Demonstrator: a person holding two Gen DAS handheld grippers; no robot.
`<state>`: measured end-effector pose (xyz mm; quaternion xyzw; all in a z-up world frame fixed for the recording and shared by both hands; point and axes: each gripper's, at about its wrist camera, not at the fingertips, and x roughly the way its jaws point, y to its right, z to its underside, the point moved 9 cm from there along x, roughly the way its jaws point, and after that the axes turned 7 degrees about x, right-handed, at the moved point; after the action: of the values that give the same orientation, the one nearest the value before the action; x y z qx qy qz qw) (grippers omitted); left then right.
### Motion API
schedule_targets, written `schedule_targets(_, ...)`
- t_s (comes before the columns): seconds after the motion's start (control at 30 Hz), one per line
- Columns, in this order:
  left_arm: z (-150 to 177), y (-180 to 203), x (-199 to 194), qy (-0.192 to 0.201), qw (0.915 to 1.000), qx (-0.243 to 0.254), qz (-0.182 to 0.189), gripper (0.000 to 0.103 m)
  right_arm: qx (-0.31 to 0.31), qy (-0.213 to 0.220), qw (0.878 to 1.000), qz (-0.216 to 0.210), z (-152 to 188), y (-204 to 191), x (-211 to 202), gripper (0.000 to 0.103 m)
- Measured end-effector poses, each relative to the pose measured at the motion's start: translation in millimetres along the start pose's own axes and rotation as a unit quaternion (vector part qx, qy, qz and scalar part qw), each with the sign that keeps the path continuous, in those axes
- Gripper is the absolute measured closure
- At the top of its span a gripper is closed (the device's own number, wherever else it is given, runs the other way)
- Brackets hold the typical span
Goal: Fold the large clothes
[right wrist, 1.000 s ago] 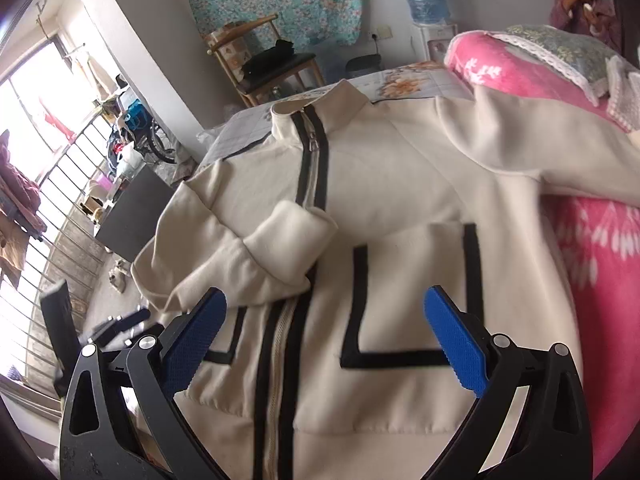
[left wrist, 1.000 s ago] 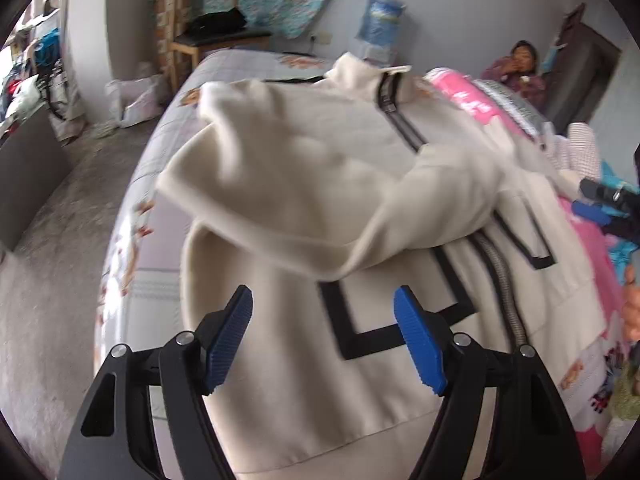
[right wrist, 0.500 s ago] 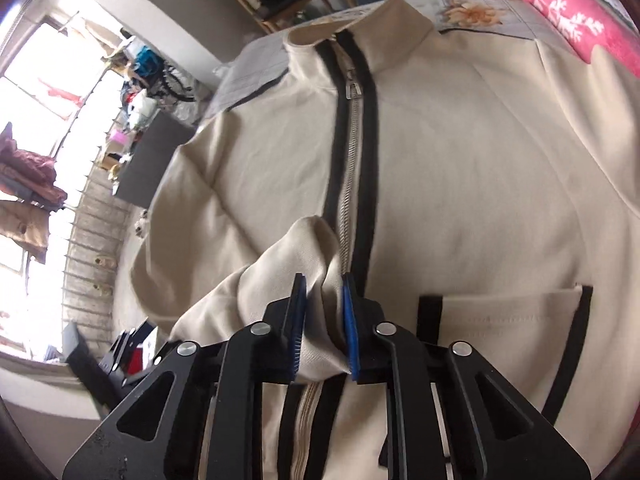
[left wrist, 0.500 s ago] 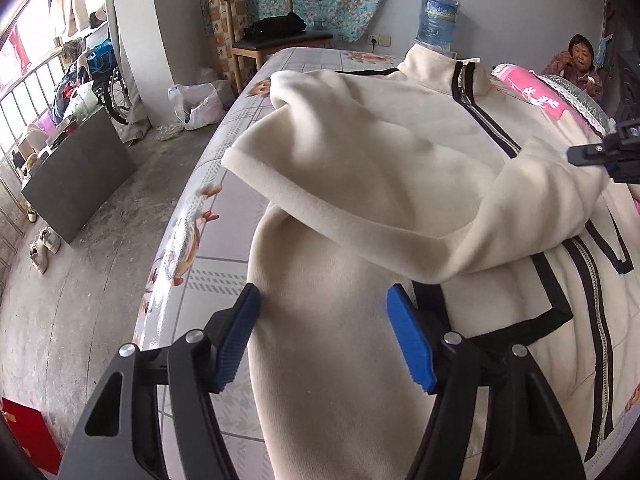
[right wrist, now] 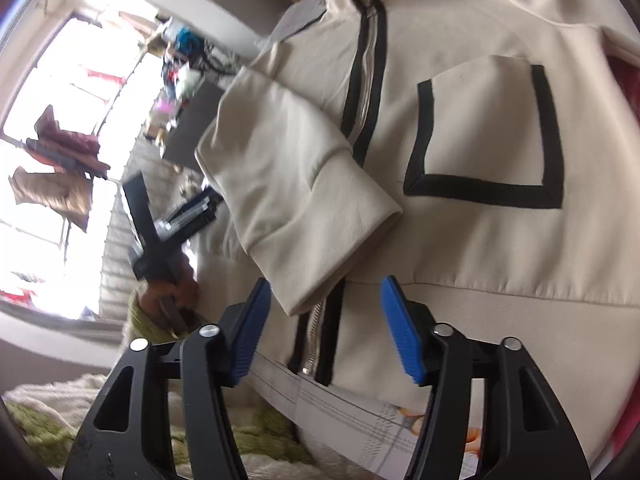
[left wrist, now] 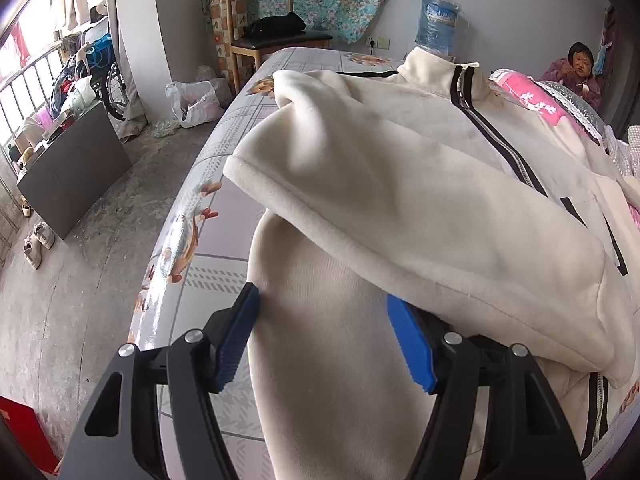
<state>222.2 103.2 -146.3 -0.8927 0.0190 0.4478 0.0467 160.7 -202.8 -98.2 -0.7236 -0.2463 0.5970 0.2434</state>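
Note:
A cream zip jacket (left wrist: 400, 168) with black trim lies front up on the bed. Its left sleeve (left wrist: 420, 240) is folded across the chest, and its cuff (right wrist: 320, 216) lies over the zip. My left gripper (left wrist: 324, 340) is open just over the jacket's lower left side, its blue pads either side of the fabric. My right gripper (right wrist: 326, 330) is open and empty above the hem and the zip's bottom end (right wrist: 314, 344), just below the cuff. The left gripper also shows in the right wrist view (right wrist: 172, 220).
The bed sheet (left wrist: 208, 240) has a printed pattern and its edge drops to a concrete floor at left. A chair (left wrist: 272, 40), a plastic bag (left wrist: 192, 100) and a grey cabinet (left wrist: 72, 160) stand beyond. A pink quilt (left wrist: 536, 104) lies at right. A person (left wrist: 576, 72) sits behind.
My right gripper let go of the sleeve cuff, opened and drew back toward the hem. My left gripper moved closer to the jacket's lower left side, still open.

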Motion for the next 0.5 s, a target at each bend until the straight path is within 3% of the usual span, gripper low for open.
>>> schedule_targets(0.07, 0, 0, 0, 0.000, 1.0000, -0.001, 0.000, 0.038, 0.049, 0.027, 0.998, -0.034, -5, 2, -8, 0.036)
schedule_targets(0.2, -1, 0, 0, 0.002, 1.0000, -0.002, 0.001, 0.038, 0.125, 0.032, 0.989, -0.076, -6, 13, 2, 0.036)
schedule_targets(0.33, -1, 1, -1, 0.004, 1.0000, -0.003, 0.004, 0.037, 0.155, 0.015, 0.985, -0.073, -9, 16, 24, 0.043)
schedule_targets(0.43, -2, 0, -2, 0.007, 0.9999, -0.007, 0.007, 0.037, 0.149, 0.014, 0.988, -0.042, -12, 18, 31, 0.048)
schedule_targets(0.5, -2, 1, -1, 0.009, 0.9999, -0.009, 0.008, 0.037, 0.140, 0.018, 0.990, -0.020, -11, 13, 35, 0.059)
